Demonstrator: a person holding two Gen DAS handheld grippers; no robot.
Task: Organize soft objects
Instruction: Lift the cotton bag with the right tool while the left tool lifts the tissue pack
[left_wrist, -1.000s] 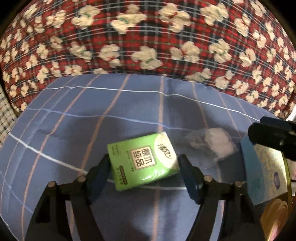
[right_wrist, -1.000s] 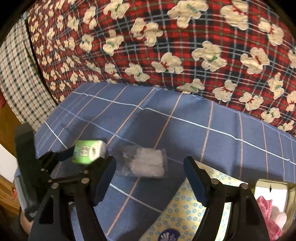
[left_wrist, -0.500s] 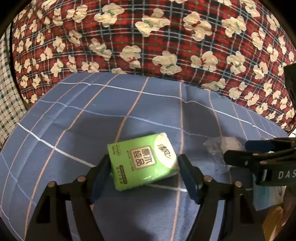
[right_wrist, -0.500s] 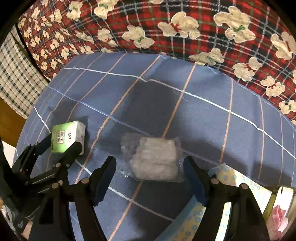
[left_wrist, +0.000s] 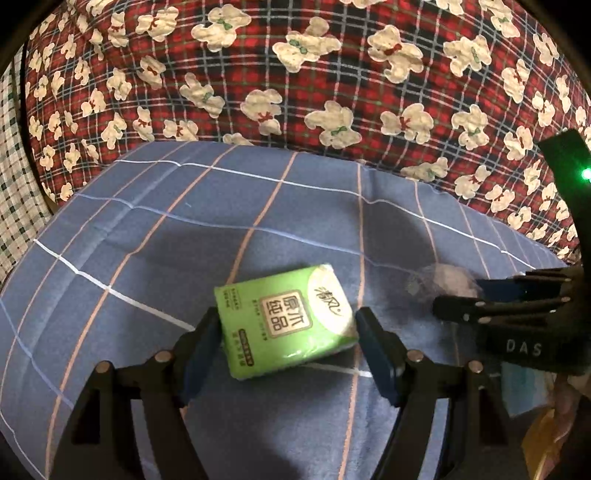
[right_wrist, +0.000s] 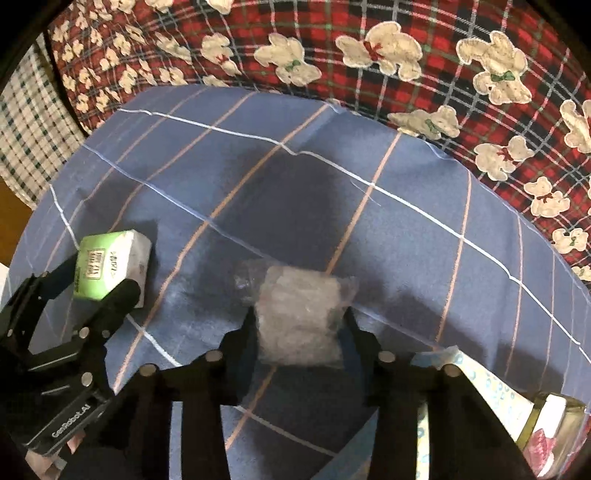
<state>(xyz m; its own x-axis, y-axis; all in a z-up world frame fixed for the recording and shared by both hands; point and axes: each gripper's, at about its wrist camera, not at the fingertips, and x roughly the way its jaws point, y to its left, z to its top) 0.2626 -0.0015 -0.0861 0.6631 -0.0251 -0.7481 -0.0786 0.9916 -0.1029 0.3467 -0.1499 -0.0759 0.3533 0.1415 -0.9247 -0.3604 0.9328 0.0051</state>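
A green tissue pack (left_wrist: 284, 321) sits between the fingers of my left gripper (left_wrist: 286, 325), whose pads rest against its two ends; it is just over the blue checked cloth (left_wrist: 166, 229). In the right wrist view the same pack (right_wrist: 110, 258) shows at the left. A clear plastic bag of white soft stuff (right_wrist: 299, 306) lies on the cloth. My right gripper (right_wrist: 299, 325) straddles it, its jaws closing, with the pads touching the bag's sides. From the left wrist view that bag (left_wrist: 439, 280) is half hidden by the right gripper (left_wrist: 461, 295).
A red plaid quilt with white bears (left_wrist: 295, 74) rises behind the blue cloth. A pale tissue box with blue dots (right_wrist: 480, 384) lies at the right, beside an open tin with something pink (right_wrist: 543, 439). Green-checked fabric (right_wrist: 26, 129) hangs at the left.
My right gripper dropped down and forward over the clear bag, and its jaws narrowed onto the bag's sides. The left gripper and the green pack stayed almost still.
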